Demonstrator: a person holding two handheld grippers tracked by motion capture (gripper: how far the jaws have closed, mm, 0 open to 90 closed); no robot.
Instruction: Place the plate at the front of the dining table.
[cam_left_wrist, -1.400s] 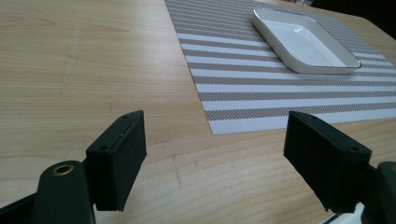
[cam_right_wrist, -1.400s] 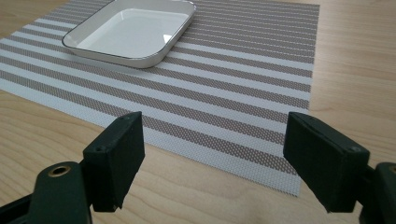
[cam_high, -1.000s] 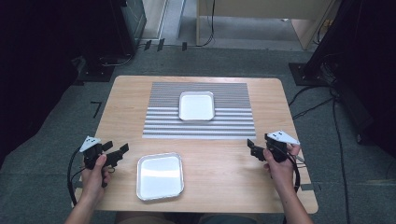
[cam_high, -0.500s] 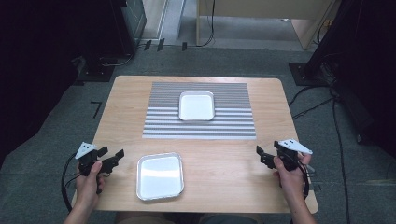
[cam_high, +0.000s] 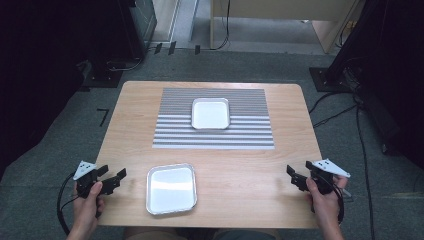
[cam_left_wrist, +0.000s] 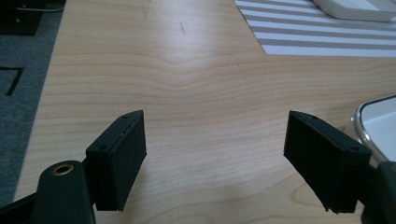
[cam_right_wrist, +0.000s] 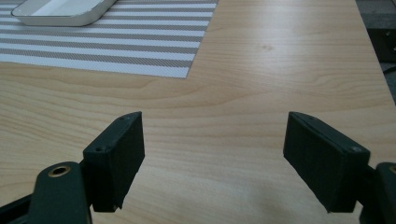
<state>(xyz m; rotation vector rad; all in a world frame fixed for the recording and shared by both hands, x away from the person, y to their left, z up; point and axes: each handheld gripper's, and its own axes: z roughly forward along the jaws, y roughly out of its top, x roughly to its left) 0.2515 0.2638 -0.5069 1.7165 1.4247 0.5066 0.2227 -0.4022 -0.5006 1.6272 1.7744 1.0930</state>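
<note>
Both hands are bare, with no sleeve at the forearms. The left gripper (cam_high: 111, 181) and the right gripper (cam_high: 296, 176) are black, each topped by a grey three-cornered plate and trailing a black cable behind it. In the gripper views each gripper has two blocky matte-black jaws with small screw holes, and a brass-coloured ring sits at the base of one jaw.

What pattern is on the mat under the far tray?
Grey and white stripes on the mat; clearest in the high view.
</note>
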